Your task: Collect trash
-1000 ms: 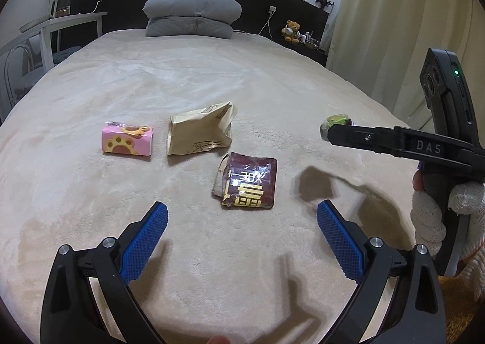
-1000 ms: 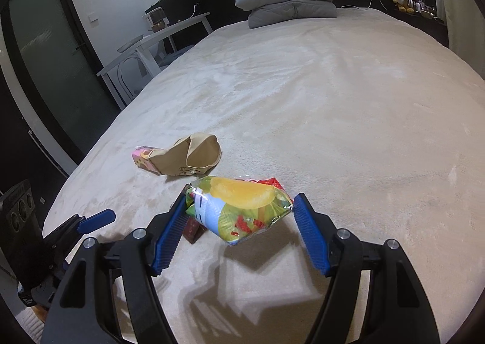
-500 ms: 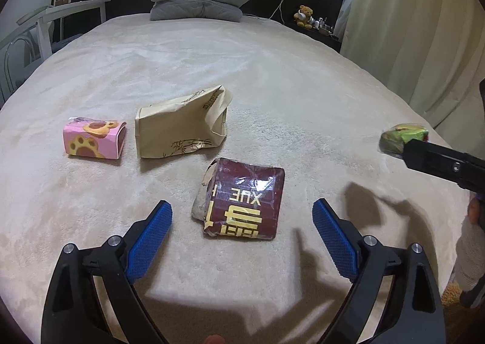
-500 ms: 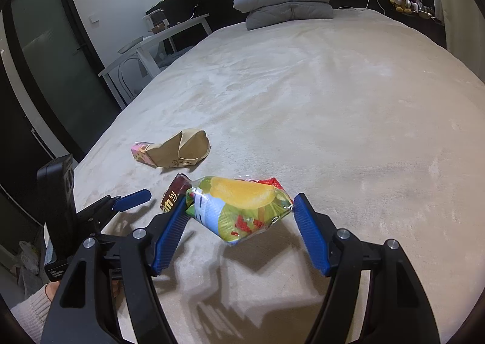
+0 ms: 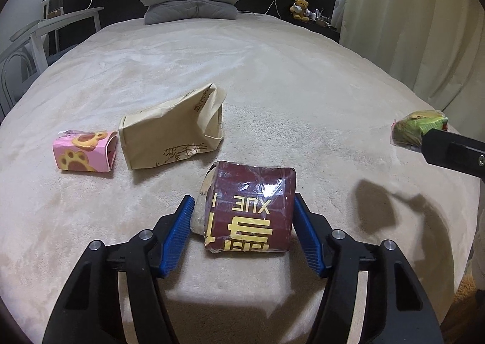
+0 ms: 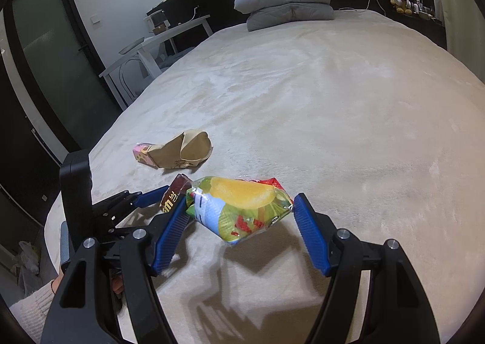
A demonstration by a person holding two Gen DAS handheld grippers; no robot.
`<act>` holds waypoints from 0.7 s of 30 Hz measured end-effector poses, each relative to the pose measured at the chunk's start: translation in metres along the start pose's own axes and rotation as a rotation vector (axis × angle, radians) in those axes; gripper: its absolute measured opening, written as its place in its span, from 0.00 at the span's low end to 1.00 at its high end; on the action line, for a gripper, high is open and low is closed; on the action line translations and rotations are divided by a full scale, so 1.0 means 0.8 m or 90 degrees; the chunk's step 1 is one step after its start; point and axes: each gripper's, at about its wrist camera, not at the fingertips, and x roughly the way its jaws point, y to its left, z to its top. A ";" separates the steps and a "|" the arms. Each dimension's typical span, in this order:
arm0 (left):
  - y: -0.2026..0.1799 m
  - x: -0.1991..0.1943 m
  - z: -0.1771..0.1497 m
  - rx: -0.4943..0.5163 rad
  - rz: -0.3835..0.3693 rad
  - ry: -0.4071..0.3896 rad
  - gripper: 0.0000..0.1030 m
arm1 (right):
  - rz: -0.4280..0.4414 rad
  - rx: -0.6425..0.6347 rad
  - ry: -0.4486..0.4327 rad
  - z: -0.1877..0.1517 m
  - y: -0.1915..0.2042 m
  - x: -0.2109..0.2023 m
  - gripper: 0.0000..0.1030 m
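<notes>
Beige plush bed (image 5: 272, 77), largest thing here, with trash near its foot edge. Tan paper bag (image 5: 172, 134) lying untouched toward the left edge; pink paw-print packet (image 5: 83, 154) just beside it, also untouched. Dark red wrapper (image 5: 248, 210) between the blue pads of the left gripper (image 5: 242, 230), jaws around it, right pad touching, left pad just short; not yet lifted. Colourful snack bag (image 6: 239, 207) clamped in the right gripper (image 6: 239, 227), clear of the bed. Roughly one piece collected, three left.
</notes>
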 end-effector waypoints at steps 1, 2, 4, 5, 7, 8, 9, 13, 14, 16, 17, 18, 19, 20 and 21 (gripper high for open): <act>-0.002 -0.004 -0.001 0.001 0.000 -0.005 0.61 | -0.001 0.000 -0.001 -0.001 0.001 -0.002 0.68; -0.004 -0.010 -0.002 0.001 0.000 -0.010 0.61 | 0.000 0.001 -0.003 -0.002 0.002 -0.003 0.68; -0.006 -0.021 -0.003 -0.002 -0.001 -0.021 0.61 | 0.000 0.003 -0.006 -0.004 0.001 -0.007 0.68; -0.006 -0.026 -0.002 -0.005 -0.003 -0.025 0.61 | 0.000 0.005 -0.007 -0.006 0.002 -0.009 0.68; -0.010 -0.036 -0.003 -0.009 -0.005 -0.031 0.61 | 0.002 0.008 -0.010 -0.009 0.002 -0.015 0.68; -0.012 -0.042 -0.005 -0.012 -0.007 -0.035 0.61 | 0.003 0.009 -0.012 -0.010 0.003 -0.018 0.68; -0.014 -0.047 -0.006 -0.014 -0.009 -0.039 0.61 | 0.003 0.009 -0.015 -0.012 0.004 -0.022 0.68; -0.022 -0.073 -0.013 -0.028 -0.020 -0.056 0.61 | 0.010 0.013 -0.023 -0.020 0.009 -0.036 0.68; -0.023 -0.079 -0.014 -0.031 -0.023 -0.060 0.61 | 0.012 0.013 -0.024 -0.022 0.011 -0.039 0.68; -0.024 -0.092 -0.017 -0.037 -0.028 -0.068 0.61 | 0.014 0.010 -0.026 -0.027 0.015 -0.046 0.68; -0.024 -0.099 -0.020 -0.040 -0.030 -0.072 0.61 | 0.018 0.011 -0.027 -0.030 0.017 -0.048 0.68; -0.024 -0.105 -0.023 -0.043 -0.031 -0.075 0.61 | 0.021 0.015 -0.028 -0.034 0.018 -0.051 0.68; -0.023 -0.111 -0.026 -0.051 -0.033 -0.077 0.61 | 0.023 0.017 -0.028 -0.038 0.020 -0.054 0.68; -0.021 -0.116 -0.030 -0.062 -0.034 -0.080 0.61 | 0.024 0.015 -0.028 -0.041 0.023 -0.056 0.68; -0.020 -0.120 -0.035 -0.071 -0.035 -0.080 0.61 | 0.023 0.009 -0.030 -0.045 0.026 -0.060 0.68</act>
